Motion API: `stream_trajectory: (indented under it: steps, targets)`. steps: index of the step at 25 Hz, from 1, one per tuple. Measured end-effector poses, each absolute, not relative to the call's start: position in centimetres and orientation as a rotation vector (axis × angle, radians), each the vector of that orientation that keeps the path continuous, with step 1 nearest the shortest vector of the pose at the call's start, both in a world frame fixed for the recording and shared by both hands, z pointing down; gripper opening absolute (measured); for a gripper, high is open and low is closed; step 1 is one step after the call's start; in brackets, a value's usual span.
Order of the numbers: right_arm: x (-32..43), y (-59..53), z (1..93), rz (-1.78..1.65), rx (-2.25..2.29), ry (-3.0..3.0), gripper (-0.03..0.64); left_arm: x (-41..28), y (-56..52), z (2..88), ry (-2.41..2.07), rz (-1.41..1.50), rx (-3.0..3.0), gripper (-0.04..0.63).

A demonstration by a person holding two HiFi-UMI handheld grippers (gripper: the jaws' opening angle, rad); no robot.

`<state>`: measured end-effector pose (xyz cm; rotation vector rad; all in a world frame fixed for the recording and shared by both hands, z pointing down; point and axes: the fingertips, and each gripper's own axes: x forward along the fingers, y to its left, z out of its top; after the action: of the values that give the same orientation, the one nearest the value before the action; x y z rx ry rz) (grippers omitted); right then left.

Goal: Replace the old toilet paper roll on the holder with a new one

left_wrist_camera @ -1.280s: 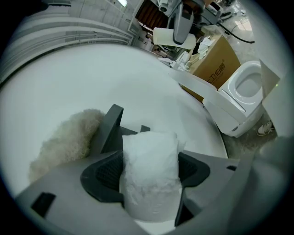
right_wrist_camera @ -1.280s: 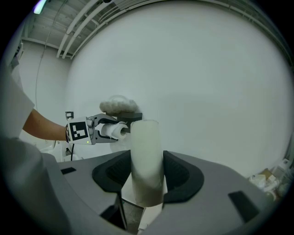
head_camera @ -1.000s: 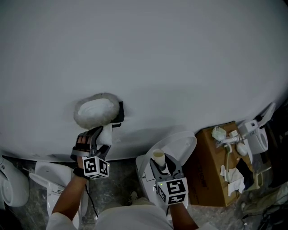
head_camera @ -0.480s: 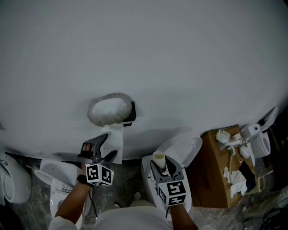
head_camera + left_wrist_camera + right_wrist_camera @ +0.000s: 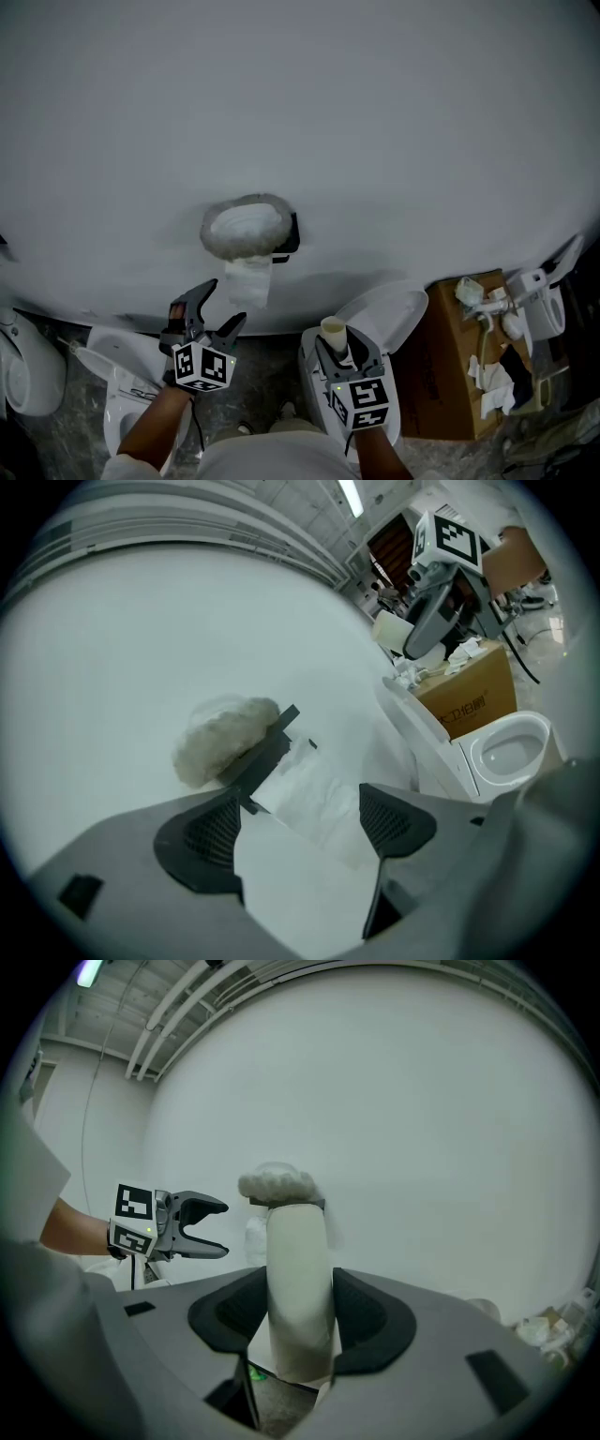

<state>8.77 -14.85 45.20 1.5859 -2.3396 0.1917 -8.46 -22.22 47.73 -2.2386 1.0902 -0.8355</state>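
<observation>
A fluffy white toilet paper roll [image 5: 246, 227] sits on the black wall holder [image 5: 291, 236], with a loose sheet [image 5: 248, 279] hanging below it. My left gripper [image 5: 223, 302] is open and empty, below and to the left of the sheet, clear of it. In the left gripper view the roll [image 5: 225, 738] and the sheet [image 5: 314, 799] lie beyond the open jaws. My right gripper [image 5: 336, 342] is shut on a bare cardboard tube [image 5: 298, 1279], held upright in front of the wall, to the right of the holder.
A white toilet with a raised lid [image 5: 384, 314] stands under the right gripper. A cardboard box [image 5: 459, 375] with scraps of paper is at the right. Two more white toilets [image 5: 117, 361] [image 5: 23, 370] stand at the left. The plain wall [image 5: 375, 141] fills the rest.
My left gripper has drawn back down and away from the hanging sheet and has rolled. The right gripper still holds the tube, almost in the same place.
</observation>
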Motion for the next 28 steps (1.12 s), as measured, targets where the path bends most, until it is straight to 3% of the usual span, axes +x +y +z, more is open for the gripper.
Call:
stream_trajectory:
  steps: [19, 24, 28]
  targets:
    - [8.5, -16.6, 44.2, 0.151, 1.540, -2.380, 0.202, -10.9, -22.5, 47.3, 1.379, -0.599, -2.498, 0.353]
    - [8.5, -17.4, 43.3, 0.131, 1.523, -2.428, 0.201, -12.3, -22.3, 46.1, 1.526, -0.495, -2.541, 0.228]
    - [8.3, -18.0, 42.9, 0.129, 1.502, -2.458, 0.201, -13.3, -22.1, 45.3, 1.569, -0.442, -2.530, 0.056]
